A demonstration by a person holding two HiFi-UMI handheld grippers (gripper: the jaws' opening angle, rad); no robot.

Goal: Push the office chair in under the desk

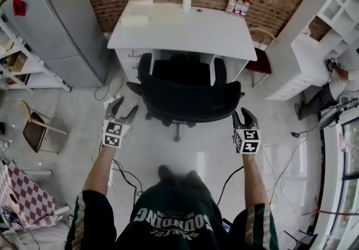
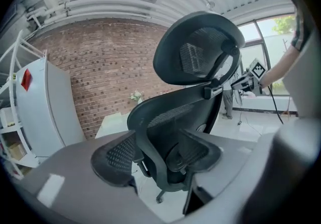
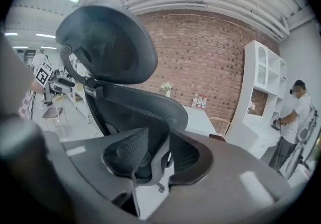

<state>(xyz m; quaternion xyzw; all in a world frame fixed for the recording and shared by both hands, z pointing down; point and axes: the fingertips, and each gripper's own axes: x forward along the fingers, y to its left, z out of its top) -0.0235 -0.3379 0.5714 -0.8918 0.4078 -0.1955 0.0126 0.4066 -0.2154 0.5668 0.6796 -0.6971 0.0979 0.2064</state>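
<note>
Left gripper [image 1: 123,110], head view: jaws apart, empty, just beside left end of office chair [image 1: 190,97] backrest.
Right gripper [image 1: 244,115], head view: at backrest's right end.
Chair, head view: seat partly in kneehole of desk [image 1: 207,33], backrest still out. Backrest runs L–R btwn both grippers, desk dead ahead.
Left gripper view: backrest edge shows btwn wide jaws, pads off it.
Right gripper view: jaws half-closed round backrest edge, pads look pressed on it.
Next move: prob. straight fwd shove. Right is nearer, left needs to close in.
</note>
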